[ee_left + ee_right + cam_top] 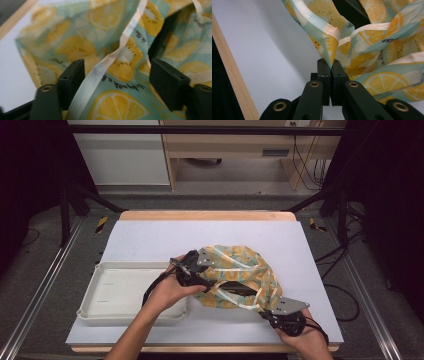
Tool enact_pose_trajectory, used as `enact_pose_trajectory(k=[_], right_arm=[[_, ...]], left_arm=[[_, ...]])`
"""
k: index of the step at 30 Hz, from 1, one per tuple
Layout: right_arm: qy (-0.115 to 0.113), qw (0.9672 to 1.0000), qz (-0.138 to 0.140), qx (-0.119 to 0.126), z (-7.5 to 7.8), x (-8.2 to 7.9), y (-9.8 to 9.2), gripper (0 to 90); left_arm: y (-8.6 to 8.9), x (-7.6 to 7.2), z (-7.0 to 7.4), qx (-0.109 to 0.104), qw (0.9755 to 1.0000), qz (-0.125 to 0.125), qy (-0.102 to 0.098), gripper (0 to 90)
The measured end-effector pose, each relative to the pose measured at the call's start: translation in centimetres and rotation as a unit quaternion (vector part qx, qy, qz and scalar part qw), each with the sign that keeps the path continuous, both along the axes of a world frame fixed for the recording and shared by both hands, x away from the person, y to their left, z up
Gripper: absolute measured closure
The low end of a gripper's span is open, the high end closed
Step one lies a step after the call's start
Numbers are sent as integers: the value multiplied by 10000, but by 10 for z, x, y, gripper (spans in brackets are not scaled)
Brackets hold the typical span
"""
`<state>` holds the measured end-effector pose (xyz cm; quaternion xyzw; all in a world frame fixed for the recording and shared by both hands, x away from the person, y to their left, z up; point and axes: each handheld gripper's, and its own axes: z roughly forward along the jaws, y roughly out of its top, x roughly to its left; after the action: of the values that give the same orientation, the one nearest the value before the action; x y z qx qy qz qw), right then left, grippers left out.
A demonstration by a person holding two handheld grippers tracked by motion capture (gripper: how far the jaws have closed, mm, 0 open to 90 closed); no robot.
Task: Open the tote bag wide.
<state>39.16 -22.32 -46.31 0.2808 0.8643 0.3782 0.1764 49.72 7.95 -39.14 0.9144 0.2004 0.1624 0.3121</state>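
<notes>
A lemon-print cloth bag (240, 270) with cream straps lies crumpled on the white table mat, a dark opening at its middle. My left gripper (202, 277) sits at the bag's left side. In the left gripper view that gripper (117, 75) is open, its jaws wide apart over the bag (120, 100), and a cream strap (100, 70) runs between them without being pressed. My right gripper (267, 310) is at the bag's near right corner. In the right gripper view it (330, 65) is shut on a folded edge of the bag (329, 37).
A white plastic tray (100, 292) stands at the left of the mat, close to my left forearm. The white mat (165, 237) lies bare behind the bag. The wooden table edge (234, 77) runs near my right gripper.
</notes>
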Motion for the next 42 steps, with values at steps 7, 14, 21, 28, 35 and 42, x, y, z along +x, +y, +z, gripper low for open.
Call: enact_pose_trajectory(k=[7,14,21,28,35,42], right_arm=[[-42,9998,-130,126,2,1,-5,862],[-240,9990,-295,230,11,-1,-7,676],[-398,9964,-497,561,34,0,-17,456],[-414,9958,-544,608,58,5,-26,311],[-507,9948,-666,576,74,15,-27,287],[-329,9966,-707,259,67,75,-7,335]], left_arm=[[6,-18,-7,-53,9999,-113,-62,666],[20,-37,-12,-475,9987,-206,-33,778],[24,-44,-24,-620,9977,-276,-49,793],[28,-42,-22,-761,9968,-109,-238,811],[27,-42,-15,-879,9954,-126,-365,830],[34,-51,4,-1082,9924,-213,-554,830]])
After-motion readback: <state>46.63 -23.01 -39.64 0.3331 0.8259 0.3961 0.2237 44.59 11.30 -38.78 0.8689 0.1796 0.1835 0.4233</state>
